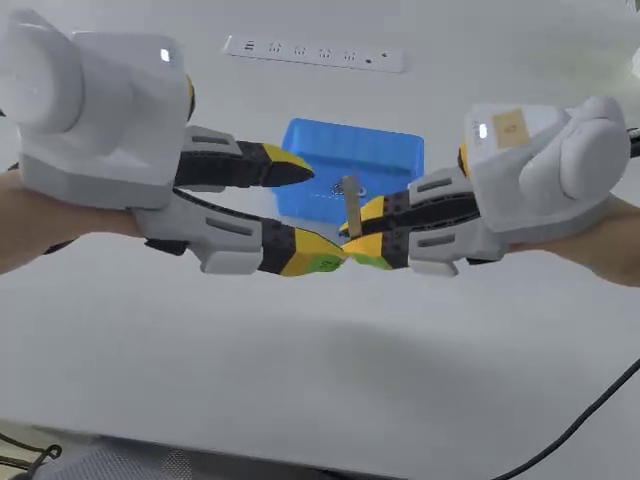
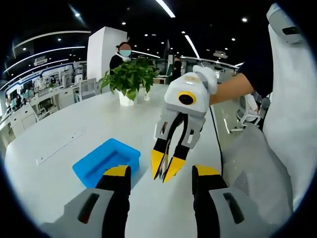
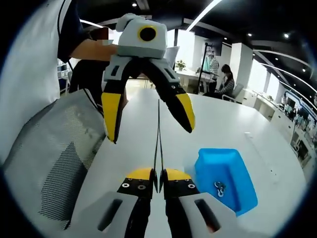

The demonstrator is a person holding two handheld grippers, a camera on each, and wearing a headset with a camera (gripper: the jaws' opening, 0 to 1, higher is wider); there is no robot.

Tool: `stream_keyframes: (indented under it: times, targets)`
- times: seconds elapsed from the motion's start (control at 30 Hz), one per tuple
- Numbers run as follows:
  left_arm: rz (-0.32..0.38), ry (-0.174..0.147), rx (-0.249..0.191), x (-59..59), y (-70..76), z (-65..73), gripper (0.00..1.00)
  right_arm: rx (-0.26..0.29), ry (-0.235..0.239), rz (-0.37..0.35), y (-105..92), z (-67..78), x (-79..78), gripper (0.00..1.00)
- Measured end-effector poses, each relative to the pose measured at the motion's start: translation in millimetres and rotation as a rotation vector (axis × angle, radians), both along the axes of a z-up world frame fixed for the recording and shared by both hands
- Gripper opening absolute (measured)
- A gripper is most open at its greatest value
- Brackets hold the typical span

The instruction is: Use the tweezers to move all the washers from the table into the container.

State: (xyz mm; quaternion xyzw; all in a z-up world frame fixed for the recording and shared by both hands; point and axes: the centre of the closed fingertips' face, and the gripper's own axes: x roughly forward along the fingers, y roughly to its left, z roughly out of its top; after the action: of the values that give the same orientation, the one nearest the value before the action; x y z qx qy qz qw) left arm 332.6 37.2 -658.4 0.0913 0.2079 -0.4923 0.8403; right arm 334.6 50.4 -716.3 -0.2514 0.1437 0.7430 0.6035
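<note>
Tweezers (image 3: 158, 144) are up off the table, pinched in the right gripper (image 3: 157, 176), whose jaws are narrow and clamped on one end. We read the long axis as rising from those jaws toward the far side. In the head view it crosses the near wall of the container (image 1: 350, 133); in the right gripper view it's edge-on, a thin line. Which end is the tip, we can't tell. Left gripper (image 1: 325, 215) faces it from the left, jaws spread wide. The tweezers' line runs into that gap, and the lower left jaw tip sits just beside the right jaws, possibly touching. Washers (image 3: 219, 187) lie in the blue container, just behind both grippers. Far side: power strip (image 1: 315, 52). Near right: a cable (image 1: 585, 415). White table (image 1: 300, 370) runs open on the near side and left of the container.
</note>
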Motion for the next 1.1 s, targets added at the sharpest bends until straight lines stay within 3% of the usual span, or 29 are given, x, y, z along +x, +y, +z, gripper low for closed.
stream_keyframes:
  times: [0.23,0.5,0.57,0.63,0.73,0.8,1.0,1.1]
  targets:
    - [-0.074,0.003,0.029,-5.0,-9.6,-9.5,0.4,-0.05,0.007,0.018,-1.2,-12.0,-8.9,0.09]
    - [-0.111,0.007,0.048,-1.8,-12.5,-16.4,0.23,-0.088,0.006,0.022,-1.6,-18.1,-13.8,0.09]
    - [-0.138,0.014,0.075,-3.6,-13.0,-21.1,0.15,-0.092,0.004,0.024,-1.9,-18.6,-13.5,0.09]
    - [-0.16,-0.001,0.103,-4.1,-12.1,-23.3,0.09,-0.1,0.0,0.026,-2.9,-19.4,-12.6,0.09]
    - [-0.169,0.007,0.104,-6.7,-12.9,-22.6,0.08,-0.107,-0.004,0.029,-4.2,-19.9,-12.7,0.09]
    - [-0.195,-0.022,0.14,-8.4,-11.6,-25.4,0.08,-0.115,-0.018,0.03,-5.4,-20.5,-12.0,0.08]
    - [-0.226,-0.019,0.19,-12.6,-6.1,-38.5,0.08,-0.128,-0.026,0.025,-9.6,-24.2,-9.7,0.08]
    - [-0.249,-0.049,0.236,-10.4,-3.7,-48.9,0.08,-0.136,-0.034,0.015,-11.3,-26.7,-5.5,0.08]
